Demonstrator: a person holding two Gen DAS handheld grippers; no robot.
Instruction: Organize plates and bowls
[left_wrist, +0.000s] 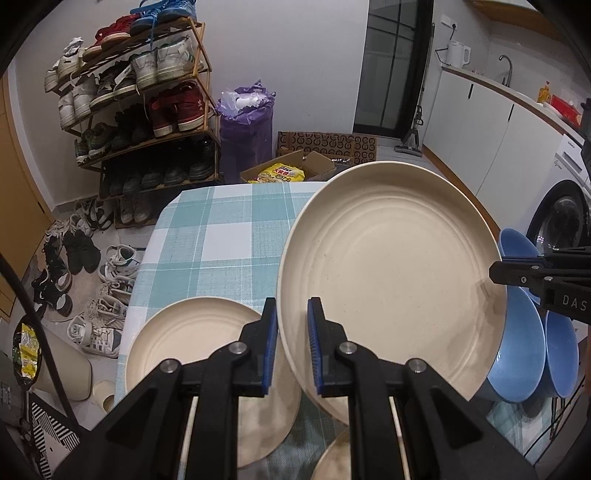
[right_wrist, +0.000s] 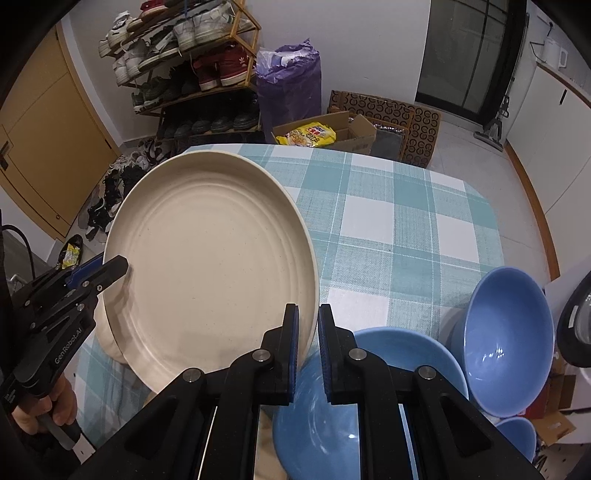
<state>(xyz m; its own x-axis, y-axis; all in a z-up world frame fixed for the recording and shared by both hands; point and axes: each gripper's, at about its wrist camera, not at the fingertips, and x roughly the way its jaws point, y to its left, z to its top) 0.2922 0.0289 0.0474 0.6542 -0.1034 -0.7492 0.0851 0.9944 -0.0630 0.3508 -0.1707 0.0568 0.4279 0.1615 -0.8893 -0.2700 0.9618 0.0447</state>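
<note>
The left claw (left_wrist: 291, 343) is clenched on the near-left rim of a large cream plate (left_wrist: 391, 273), its blue pads (left_wrist: 271, 347) pressing the edge from both sides. The right claw (right_wrist: 308, 350) grips the same plate at its opposite rim, pads tight on the edge, so the plate hangs between the two, tilted and clear of the surface (right_wrist: 399, 221), which is covered in a teal-and-white checked cloth.

In the right wrist view a hand (right_wrist: 55, 410) holds the left tool's handle at the lower left.

Just under the left claw a second cream plate (left_wrist: 192, 347) lies flat on the cloth, and the edge of a third cream dish (left_wrist: 332, 461) shows at the bottom of that view.

Beneath and beside the right claw sit blue bowls: one directly below (right_wrist: 369, 387), one tipped on its side to the right (right_wrist: 506, 339), and a smaller one (right_wrist: 517, 439) at the lower right.

Beyond the surface's far edge, on the floor, stand an open cardboard box (right_wrist: 343, 133) with a yellow packet (right_wrist: 310, 134) inside, a purple bag (right_wrist: 288, 81), and a wooden shoe rack (left_wrist: 140, 103) full of shoes, with more shoes scattered on the floor (left_wrist: 92, 280). Farther right in the left wrist view are white cabinets (left_wrist: 491, 122), a kettle (left_wrist: 458, 53) and a washing machine (left_wrist: 561, 218).
</note>
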